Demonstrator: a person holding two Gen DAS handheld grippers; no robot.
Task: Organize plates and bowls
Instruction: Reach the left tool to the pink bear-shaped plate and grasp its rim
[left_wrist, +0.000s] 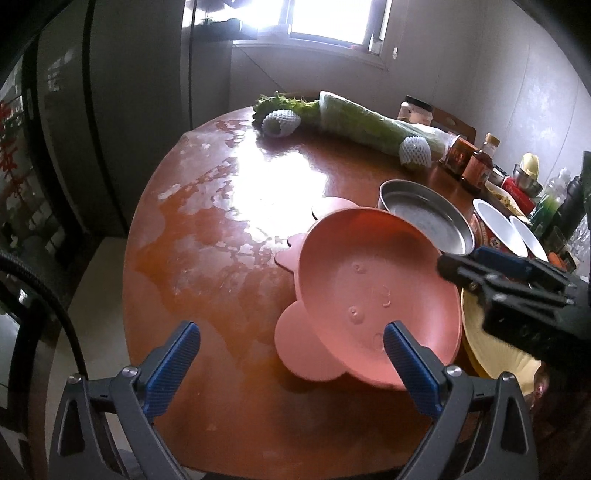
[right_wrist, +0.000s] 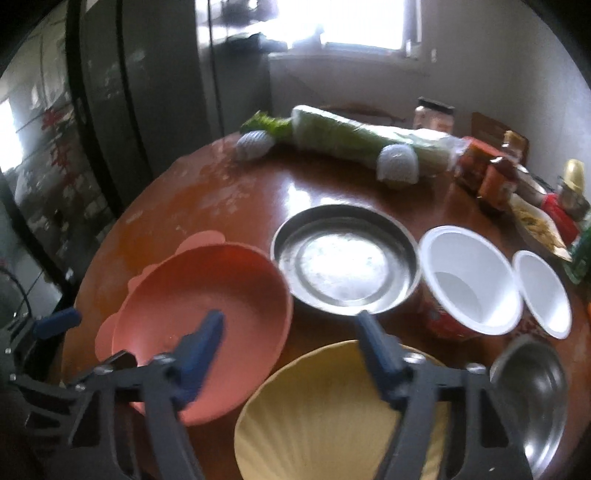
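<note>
Although two pink plates already appear nested near the table's (left_wrist: 229, 376) front edge, little of the sorting is judged done. The upper pink plate (right_wrist: 207, 325) is seen tilted, its far rim raised and its hollow turned toward the cameras, over a flat eared pink plate (left_wrist: 299, 343) whose lobes project to the left; its longer axis is read as running from near left to far right. The steel dish (right_wrist: 347, 258), the large white bowl (right_wrist: 469, 280), the small white bowl (right_wrist: 543, 291), the yellow fluted plate (right_wrist: 317, 413) and a small steel bowl (right_wrist: 532, 391) are still laid out singly, side by side, so stacking by kind is judged to remain. The left gripper (left_wrist: 291, 350) is held with fingers spread wide, nothing between them, its right pad in front of the tilted plate's near rim; contact cannot be told. The right gripper (right_wrist: 291, 332) is shown partly spread and empty above the gap between pink and yellow plates.
</note>
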